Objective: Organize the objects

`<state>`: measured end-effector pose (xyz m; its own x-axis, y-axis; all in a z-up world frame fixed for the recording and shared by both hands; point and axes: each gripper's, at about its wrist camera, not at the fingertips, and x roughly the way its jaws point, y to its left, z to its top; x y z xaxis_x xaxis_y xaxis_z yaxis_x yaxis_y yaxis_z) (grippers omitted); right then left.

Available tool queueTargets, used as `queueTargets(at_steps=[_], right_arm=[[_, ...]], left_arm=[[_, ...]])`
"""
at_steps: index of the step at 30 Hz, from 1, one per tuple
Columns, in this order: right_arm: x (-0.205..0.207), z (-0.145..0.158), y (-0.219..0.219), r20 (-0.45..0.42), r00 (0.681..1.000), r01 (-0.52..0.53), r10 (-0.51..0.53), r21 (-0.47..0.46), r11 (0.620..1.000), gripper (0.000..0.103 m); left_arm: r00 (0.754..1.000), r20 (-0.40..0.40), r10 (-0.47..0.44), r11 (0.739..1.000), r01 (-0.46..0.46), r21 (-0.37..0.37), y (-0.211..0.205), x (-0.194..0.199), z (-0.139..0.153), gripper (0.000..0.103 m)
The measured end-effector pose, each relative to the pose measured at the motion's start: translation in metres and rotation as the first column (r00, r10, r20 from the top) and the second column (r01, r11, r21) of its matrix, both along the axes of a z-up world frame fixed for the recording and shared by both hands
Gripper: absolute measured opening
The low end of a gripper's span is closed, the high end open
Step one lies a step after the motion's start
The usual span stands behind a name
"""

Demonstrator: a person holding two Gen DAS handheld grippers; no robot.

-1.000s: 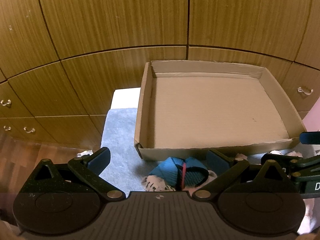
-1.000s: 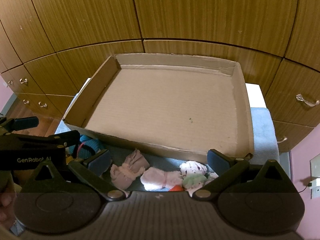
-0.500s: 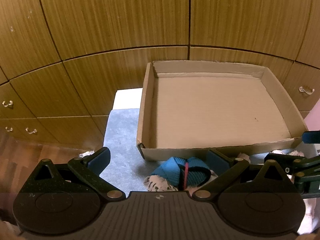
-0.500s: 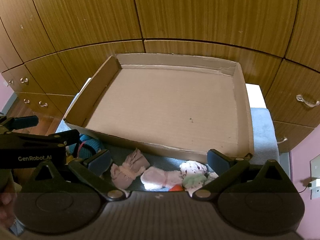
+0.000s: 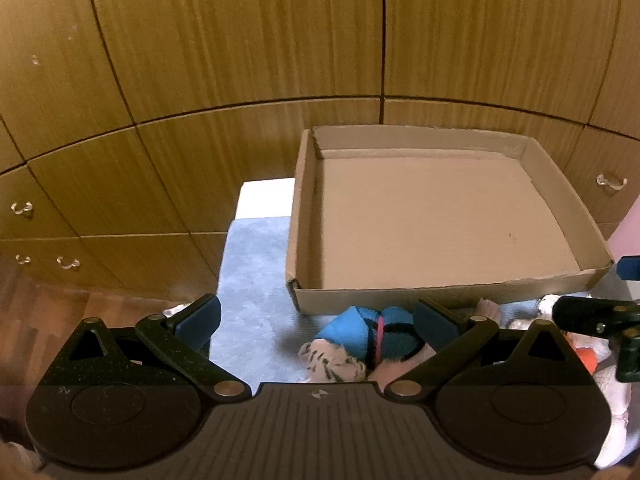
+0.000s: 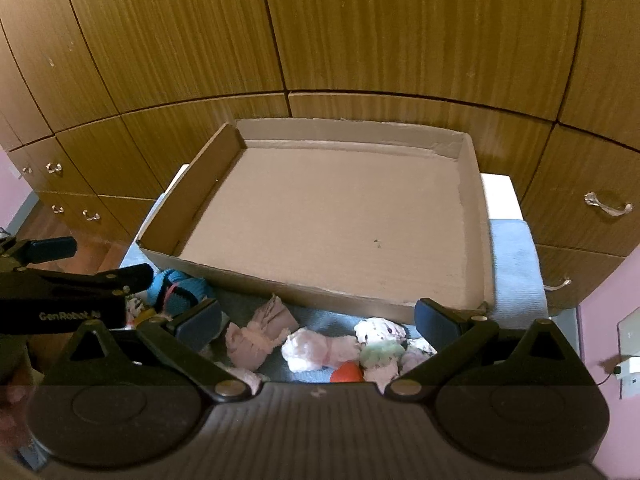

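Nearest the left wrist camera, the left gripper (image 5: 316, 316) hung with its jaws spread wide and nothing between them. Just beyond its fingers, at lower centre of the frame, lay a blue sock (image 5: 362, 332) with a red stripe, touching a speckled white cloth (image 5: 330, 362). The right gripper (image 6: 316, 314) was likewise spread wide and empty above a loose row of small crumpled clothes: a pale pink piece (image 6: 258, 334), a white-pink piece (image 6: 316, 350), a dotted white one (image 6: 380, 328), a green bit (image 6: 380, 354) and something orange-red (image 6: 347, 372) at the bottom edge. All of these rested on a grey-blue mat (image 5: 252, 280).

Beyond them the near wall of the cardboard tray (image 6: 280, 286) stood between the clothes and its bare floor. Nothing lay inside it. Wooden cabinet doors (image 5: 240, 40) with small metal handles (image 6: 608, 204) filled the upper frame behind.

Compared with a second before, the tray sat slightly farther right and lower in the left view, and the right gripper's tip had slid toward the right edge; the clothes had not moved.
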<state>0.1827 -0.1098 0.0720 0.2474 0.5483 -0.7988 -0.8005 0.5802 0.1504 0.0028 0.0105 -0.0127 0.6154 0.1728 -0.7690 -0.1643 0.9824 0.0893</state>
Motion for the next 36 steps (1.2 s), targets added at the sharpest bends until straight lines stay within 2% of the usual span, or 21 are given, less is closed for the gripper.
queueTargets(at_steps=[6, 15, 36], right_arm=[[-0.003, 0.004, -0.016, 0.021, 1.0, 0.003, -0.004, 0.034, 0.999, 0.103], [0.001, -0.006, -0.025, 0.017, 1.0, 0.024, -0.025, 0.028, 0.999, 0.103], [-0.004, -0.001, -0.032, 0.027, 0.999, 0.026, -0.027, 0.041, 0.999, 0.103]], left_arm=[[1.0, 0.025, 0.005, 1.0, -0.005, 0.007, 0.006, -0.014, 0.004, 0.102], [1.0, 0.003, 0.011, 1.0, -0.011, 0.007, 0.006, -0.014, -0.004, 0.102], [1.0, -0.012, 0.027, 1.0, -0.027, 0.011, 0.004, -0.022, -0.008, 0.102]])
